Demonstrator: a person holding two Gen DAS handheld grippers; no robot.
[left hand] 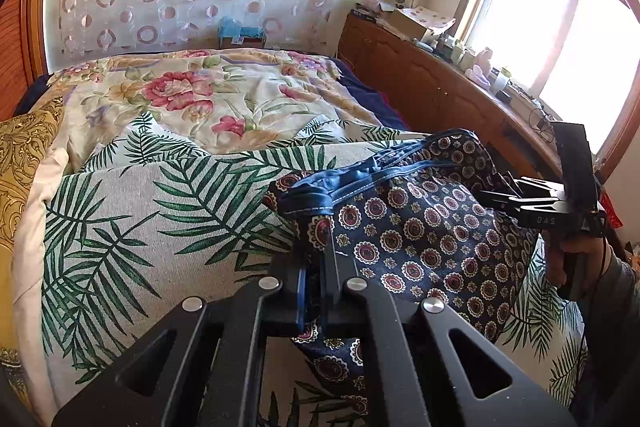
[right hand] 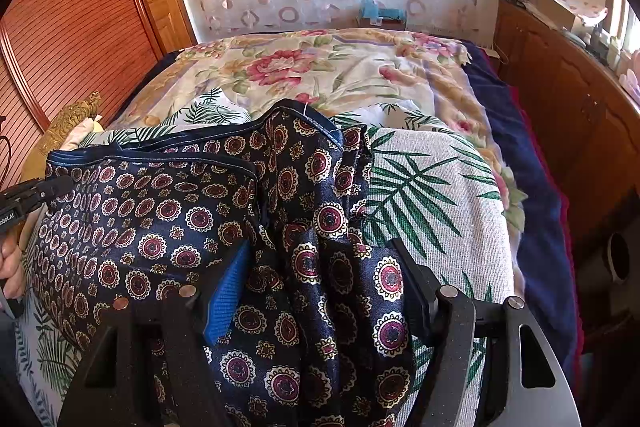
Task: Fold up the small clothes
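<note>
navy medallion-print shorts (right hand: pixel 192 227) are clamped at the waistband by the left tool (left hand: pixel 320 259) on the palm-leaf sheet (left hand: pixel 160 227); the right tool (right hand: pixel 320 287) is spread around bunched fabric, released.

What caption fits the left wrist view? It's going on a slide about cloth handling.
Left claw shut on the waistband of patterned navy shorts lying on a palm-leaf bedcover.
</note>
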